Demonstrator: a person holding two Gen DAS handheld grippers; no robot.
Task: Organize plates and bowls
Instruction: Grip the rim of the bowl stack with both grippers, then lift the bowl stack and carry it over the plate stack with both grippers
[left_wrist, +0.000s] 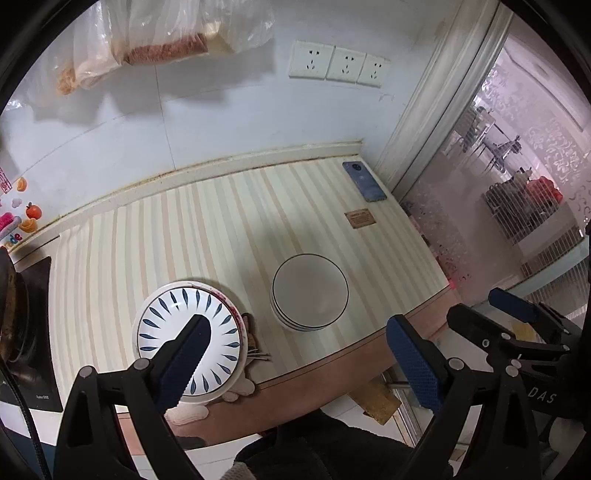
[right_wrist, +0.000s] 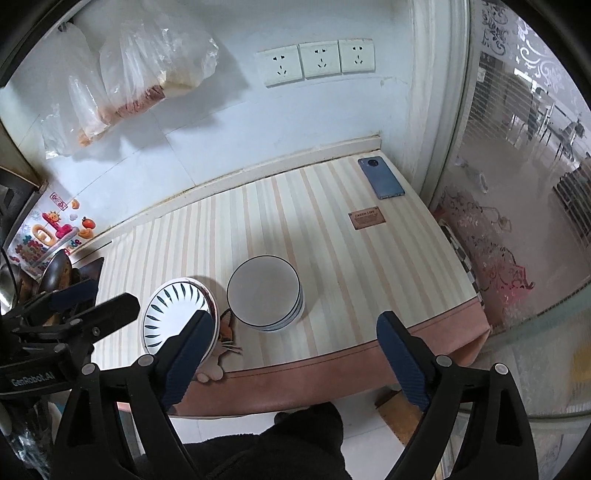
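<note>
Seemingly, both grippers – left gripper (left_wrist: 299, 360), right gripper (right_wrist: 295, 360) – are being held spread and empty; the stacked bowls (left_wrist: 310, 291), stiff, slippery, breakable, are best being gripped at the rim.

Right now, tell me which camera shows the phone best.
The right wrist view: the blue phone lies larger there, camera cluster visible, at the striped mat's far corner. The left wrist view shows it smaller and more foreshortened.

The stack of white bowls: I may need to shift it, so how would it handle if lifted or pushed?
The stack of white bowls looks glazed, so probably slippery and breakable. Several nested bowls likely make it heavy. Pushed across the striped cloth, it may drag and bunch the fabric.
</note>
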